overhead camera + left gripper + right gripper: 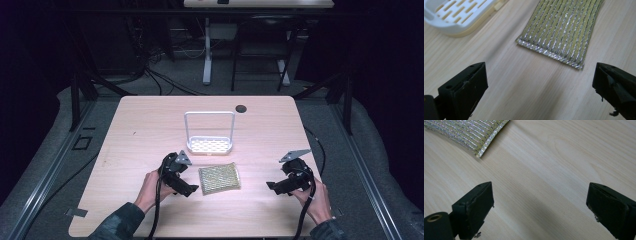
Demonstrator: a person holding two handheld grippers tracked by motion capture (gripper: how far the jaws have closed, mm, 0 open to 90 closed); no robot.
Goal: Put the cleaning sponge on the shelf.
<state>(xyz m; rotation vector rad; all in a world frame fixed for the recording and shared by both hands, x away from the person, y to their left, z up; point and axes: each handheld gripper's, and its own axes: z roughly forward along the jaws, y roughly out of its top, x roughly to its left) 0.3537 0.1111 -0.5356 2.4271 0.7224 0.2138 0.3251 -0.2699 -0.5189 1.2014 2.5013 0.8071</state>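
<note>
A flat yellow-green scouring pad with silver threads (219,177) lies on the wooden table, just in front of a white slotted rack with a tall wire handle (209,145). My left gripper (191,189) is open right beside the pad's left edge, jaws wide apart and empty; its view has the pad (562,30) ahead and the rack's base (459,15) at upper left. My right gripper (271,187) is open to the pad's right, a short gap away, with a corner of the pad (471,135) at its view's upper left.
The table (150,130) has a dark round grommet hole (241,108) behind the rack. Cables trail from both grippers toward the near edge. Beyond the table stand dark frames and a white desk leg (207,55).
</note>
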